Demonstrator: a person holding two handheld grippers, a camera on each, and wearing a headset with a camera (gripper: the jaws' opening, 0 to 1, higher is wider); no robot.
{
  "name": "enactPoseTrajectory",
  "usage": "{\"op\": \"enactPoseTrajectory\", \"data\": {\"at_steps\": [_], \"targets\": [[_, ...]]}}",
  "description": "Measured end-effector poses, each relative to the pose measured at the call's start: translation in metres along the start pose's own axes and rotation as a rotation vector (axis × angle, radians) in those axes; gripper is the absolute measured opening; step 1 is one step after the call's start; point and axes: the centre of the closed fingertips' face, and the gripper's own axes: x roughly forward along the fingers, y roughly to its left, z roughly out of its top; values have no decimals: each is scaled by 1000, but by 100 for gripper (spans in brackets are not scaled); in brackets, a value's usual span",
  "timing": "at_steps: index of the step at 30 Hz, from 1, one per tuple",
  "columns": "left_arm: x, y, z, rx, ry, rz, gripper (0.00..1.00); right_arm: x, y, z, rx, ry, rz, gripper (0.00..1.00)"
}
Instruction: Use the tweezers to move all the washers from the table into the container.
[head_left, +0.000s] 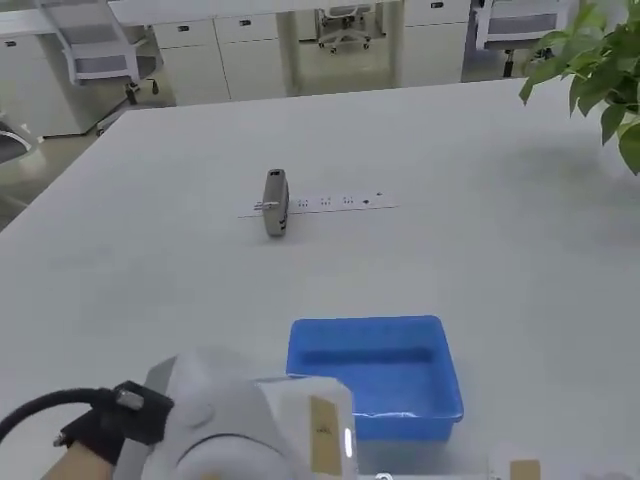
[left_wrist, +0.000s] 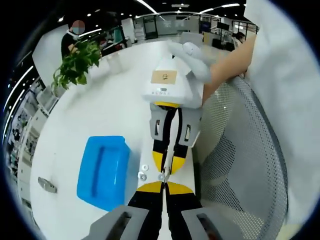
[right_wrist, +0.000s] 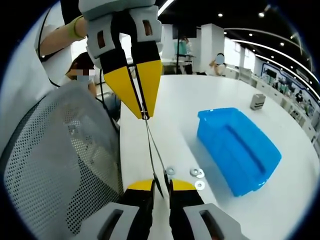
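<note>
Right gripper view showed the right gripper (right_wrist: 161, 186) with its yellow-padded jaws drawn close on the two thin legs of the tweezers (right_wrist: 151, 150). The tweezers ran up and away to the left gripper (right_wrist: 144, 114), whose yellow jaws were pinched together on the far end. Four washers (right_wrist: 199, 185) lay flat on the white table (right_wrist: 190, 95), just to the right of the right gripper's jaws. One lay just beside the tweezers' legs. The other three formed a loose cluster between the jaws and the near corner of the blue container (right_wrist: 240, 145), and all four were outside it. The tweezers' working tips were hidden behind the right gripper's jaws, so whether they touched the table could not be told. In the left gripper view a tan sticker (left_wrist: 164, 76) on the right gripper's white body carried print too small to read. A grey mesh chair (right_wrist: 60, 165) stood against the table edge nearest the grippers. In the head view the white housing (head_left: 250, 430) of a gripper, held by a black-gloved hand (head_left: 105, 420), was cut off by the lower edge, and its side could not be told. Farther across the table, well apart from the container, a small grey device (head_left: 276, 202) stood at one end of a white power strip (head_left: 340, 203), whose markings were illegible. A leafy plant (head_left: 600, 70) reached in at the far right corner.
</note>
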Motion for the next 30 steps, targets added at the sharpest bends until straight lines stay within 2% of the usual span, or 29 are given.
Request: {"op": "enactPoseTrajectory", "data": {"at_steps": [3,16,23,27,30], "targets": [[-1,0,3,31,12,2,0,1,-1,3,1,-13,-4,7],[-2,3,7,83,38,-3,0,8,-2,11,-31,-40,-6,6],[0,5,9,83,42,-15,0,9,-4,10,13,-52,8,6],[1,6,11,101,52,-24,0,10,-3,12,7,-54,9,7],[4,7,10,87,54,-41,0,11,-3,9,16,-45,14,6]]}}
